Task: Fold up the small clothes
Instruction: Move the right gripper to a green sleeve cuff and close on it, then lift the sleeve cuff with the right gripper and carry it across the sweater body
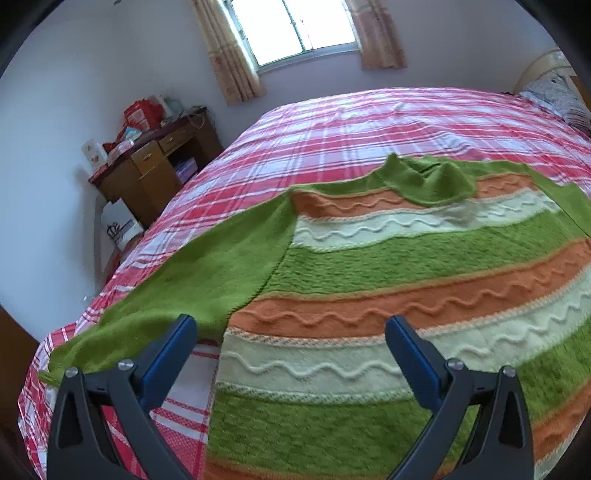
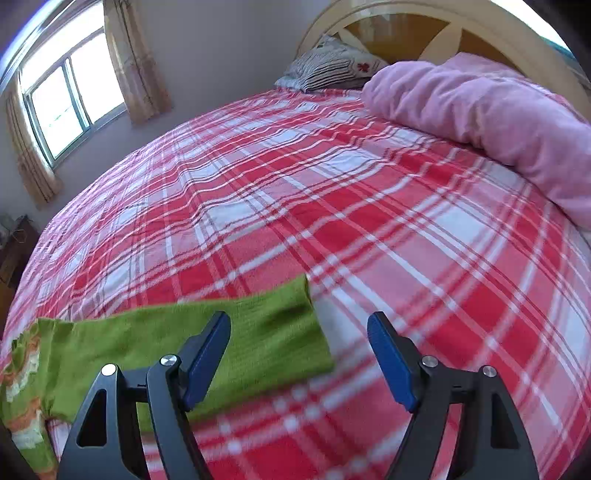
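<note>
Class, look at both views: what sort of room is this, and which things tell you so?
A bedroom, most likely: a bed under a red plaid sheet with an arched headboard, a striped pillow, and a wooden desk by the curtained window.

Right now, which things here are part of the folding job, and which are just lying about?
For the job:
- sweater
- left gripper, open
- right gripper, open over the sleeve

Lying about:
- pink blanket
- pillow
- desk
</note>
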Action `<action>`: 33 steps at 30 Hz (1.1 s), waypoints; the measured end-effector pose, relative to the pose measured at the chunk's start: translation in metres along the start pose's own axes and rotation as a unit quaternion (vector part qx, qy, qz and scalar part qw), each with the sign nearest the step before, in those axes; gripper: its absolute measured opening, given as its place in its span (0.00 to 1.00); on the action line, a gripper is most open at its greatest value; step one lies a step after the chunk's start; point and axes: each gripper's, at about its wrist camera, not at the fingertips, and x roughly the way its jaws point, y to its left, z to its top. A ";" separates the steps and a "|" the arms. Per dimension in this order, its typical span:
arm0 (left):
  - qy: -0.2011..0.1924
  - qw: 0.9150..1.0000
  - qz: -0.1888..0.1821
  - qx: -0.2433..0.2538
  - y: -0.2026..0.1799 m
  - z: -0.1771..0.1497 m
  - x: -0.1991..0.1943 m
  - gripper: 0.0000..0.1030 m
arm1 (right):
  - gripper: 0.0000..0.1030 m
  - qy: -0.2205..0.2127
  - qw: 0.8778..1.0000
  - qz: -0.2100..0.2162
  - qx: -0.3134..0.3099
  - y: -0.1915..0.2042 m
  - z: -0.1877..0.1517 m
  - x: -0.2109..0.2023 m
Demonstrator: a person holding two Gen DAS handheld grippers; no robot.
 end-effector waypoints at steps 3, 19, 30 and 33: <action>0.012 1.000 0.004 -0.009 0.001 0.001 0.007 1.00 | 0.73 0.016 1.000 0.008 0.000 0.001 0.005 0.015; 0.011 0.999 -0.008 -0.032 0.010 -0.004 0.001 1.00 | 0.12 0.008 0.995 0.090 -0.050 0.042 0.021 -0.042; -0.002 0.999 -0.027 -0.046 0.022 -0.012 -0.013 1.00 | 0.12 -0.047 0.978 0.164 -0.121 0.149 0.061 -0.143; -0.005 0.998 -0.034 -0.048 0.024 -0.015 -0.014 1.00 | 0.11 -0.055 0.972 0.176 -0.143 0.182 0.065 -0.165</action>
